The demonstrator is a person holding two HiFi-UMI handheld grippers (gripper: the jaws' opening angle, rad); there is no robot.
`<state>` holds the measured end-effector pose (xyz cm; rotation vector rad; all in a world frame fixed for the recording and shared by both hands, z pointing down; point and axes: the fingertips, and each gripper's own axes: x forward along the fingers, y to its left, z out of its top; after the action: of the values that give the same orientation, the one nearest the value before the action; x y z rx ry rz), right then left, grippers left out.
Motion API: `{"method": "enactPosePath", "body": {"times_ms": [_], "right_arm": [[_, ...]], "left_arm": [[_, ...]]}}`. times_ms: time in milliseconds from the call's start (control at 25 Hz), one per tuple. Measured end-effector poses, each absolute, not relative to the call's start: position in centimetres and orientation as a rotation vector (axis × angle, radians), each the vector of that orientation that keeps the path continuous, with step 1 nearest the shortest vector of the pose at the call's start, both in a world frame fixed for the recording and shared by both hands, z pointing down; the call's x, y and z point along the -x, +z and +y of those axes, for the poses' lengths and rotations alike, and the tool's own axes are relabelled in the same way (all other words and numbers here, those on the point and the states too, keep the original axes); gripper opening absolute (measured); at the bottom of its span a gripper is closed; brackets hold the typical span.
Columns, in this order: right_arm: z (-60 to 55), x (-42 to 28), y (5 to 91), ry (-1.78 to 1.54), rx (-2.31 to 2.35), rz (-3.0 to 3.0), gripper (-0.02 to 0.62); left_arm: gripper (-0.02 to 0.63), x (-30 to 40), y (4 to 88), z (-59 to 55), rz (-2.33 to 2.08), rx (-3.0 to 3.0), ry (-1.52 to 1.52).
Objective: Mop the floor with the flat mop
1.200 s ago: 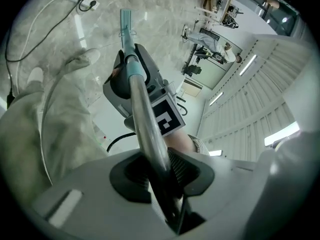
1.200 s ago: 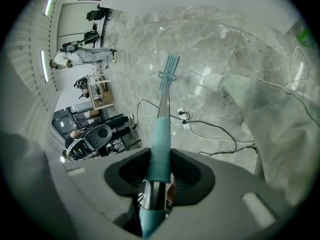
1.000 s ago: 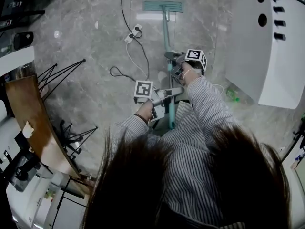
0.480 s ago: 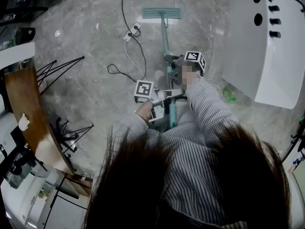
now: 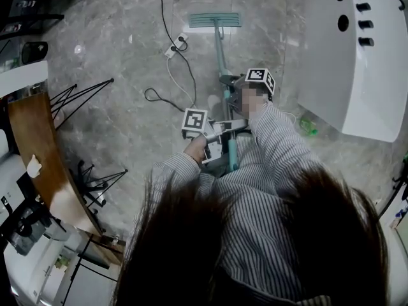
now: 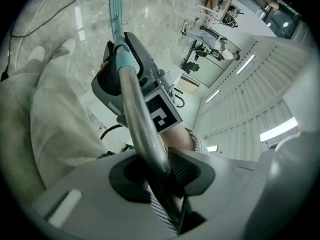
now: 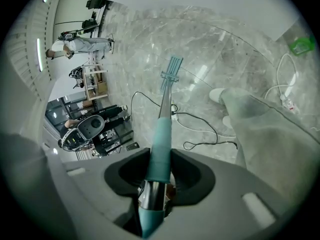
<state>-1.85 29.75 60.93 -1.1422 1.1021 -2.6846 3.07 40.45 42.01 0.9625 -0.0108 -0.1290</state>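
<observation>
The flat mop's teal head lies on the grey marble floor straight ahead of me, its pole slanting back toward my body. My right gripper is shut on the teal sleeve of the mop pole, higher toward the head; the mop head shows far down the pole. My left gripper is shut on the bare metal part of the pole nearer the top end. In the left gripper view the right gripper sits further along the pole.
A power strip with white and black cables lies on the floor left of the mop. A white curved counter stands at right, a wooden-topped desk and black tripod legs at left. A green item lies by the counter.
The mop head has slid a little farther away from me across the floor, and both grippers have followed along the pole without letting go.
</observation>
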Motion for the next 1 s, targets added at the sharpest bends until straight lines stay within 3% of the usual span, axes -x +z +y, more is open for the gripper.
{"method": "enactPosePath", "body": {"times_ms": [520,1000], "right_arm": [[27.2,2.5,61.7,-2.677,1.153,1.151,0.130],[13.7,1.8,64.0,-2.636,1.118,1.148,0.130]], "left_arm": [[0.095,-2.2,43.1,38.4,0.027,-0.972,-0.161],[0.088,-2.5,45.8,24.8,-0.047,-0.968,-0.256]]}}
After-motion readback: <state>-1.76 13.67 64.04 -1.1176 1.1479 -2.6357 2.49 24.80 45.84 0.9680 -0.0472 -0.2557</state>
